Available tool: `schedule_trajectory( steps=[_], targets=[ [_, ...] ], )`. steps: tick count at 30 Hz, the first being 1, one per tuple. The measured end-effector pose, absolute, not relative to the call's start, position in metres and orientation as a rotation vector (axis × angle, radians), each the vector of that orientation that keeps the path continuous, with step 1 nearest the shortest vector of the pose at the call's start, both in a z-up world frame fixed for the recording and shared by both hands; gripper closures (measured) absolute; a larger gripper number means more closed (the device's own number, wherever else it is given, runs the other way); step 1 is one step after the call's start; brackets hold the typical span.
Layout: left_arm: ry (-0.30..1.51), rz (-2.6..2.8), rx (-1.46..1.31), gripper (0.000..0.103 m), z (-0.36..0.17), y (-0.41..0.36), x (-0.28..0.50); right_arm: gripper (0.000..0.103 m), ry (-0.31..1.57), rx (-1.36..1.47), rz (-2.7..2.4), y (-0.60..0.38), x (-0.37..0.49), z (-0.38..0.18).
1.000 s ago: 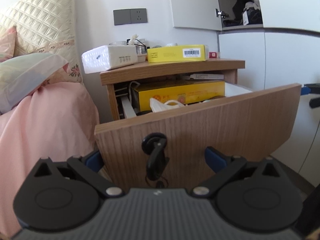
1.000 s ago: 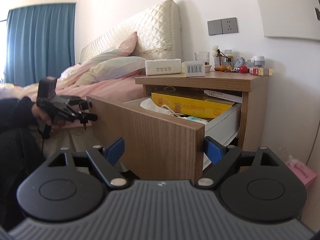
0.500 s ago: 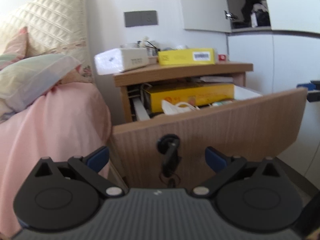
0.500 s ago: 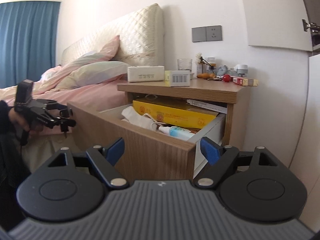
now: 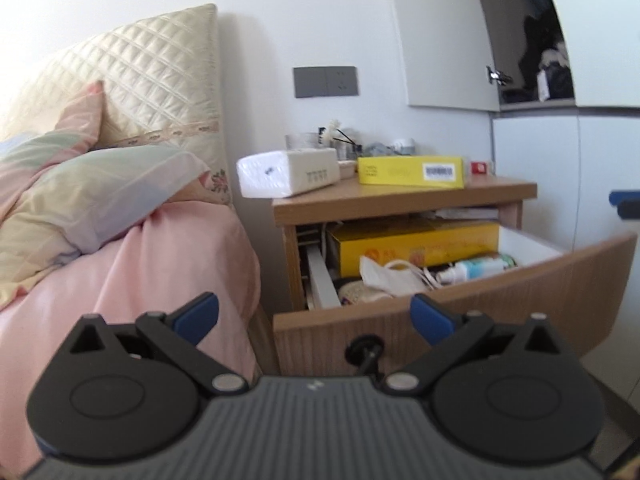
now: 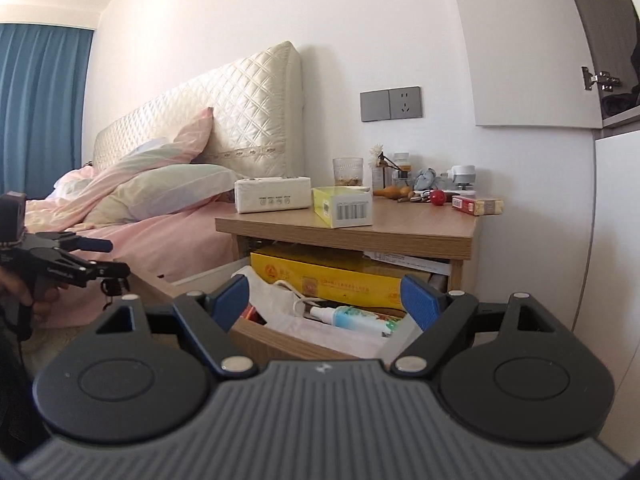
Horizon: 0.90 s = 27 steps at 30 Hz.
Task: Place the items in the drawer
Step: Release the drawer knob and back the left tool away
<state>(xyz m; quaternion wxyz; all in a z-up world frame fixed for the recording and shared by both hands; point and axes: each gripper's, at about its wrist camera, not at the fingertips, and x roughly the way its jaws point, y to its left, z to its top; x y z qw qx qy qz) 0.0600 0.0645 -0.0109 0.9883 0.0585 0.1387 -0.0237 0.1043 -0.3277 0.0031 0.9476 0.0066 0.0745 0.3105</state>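
The wooden nightstand drawer stands pulled open, with a black handle on its front. Inside lie a yellow box, a white bag and a small spray bottle. On the nightstand top sit a white tissue pack, a yellow box with a barcode, a red cigarette pack and small items. My left gripper is open and empty, in front of the drawer front. My right gripper is open and empty, above the drawer's front edge.
A bed with pink cover and pillows lies left of the nightstand. White cabinets stand to its right, one upper door open. The left gripper also shows at the left of the right wrist view.
Both grippers have risen and pulled back from the drawer front. The left one has let go of the handle area, and the drawer's contents show more from above.
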Motion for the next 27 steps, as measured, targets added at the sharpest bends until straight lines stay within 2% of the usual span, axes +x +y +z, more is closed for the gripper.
schedule_trajectory(
  steps=[7,15,27],
  targets=[
    [0.278,-0.001,0.104,0.000,-0.003,0.060,0.060,0.018,0.156,0.047,0.617,-0.312,0.111,0.008],
    [0.292,0.068,0.062,0.000,0.014,0.043,0.066,0.018,0.046,0.043,0.541,-0.290,0.100,0.023],
    [0.319,0.044,0.081,0.000,0.016,0.000,0.071,0.018,0.149,0.142,0.468,-0.260,0.104,0.028]
  ],
)
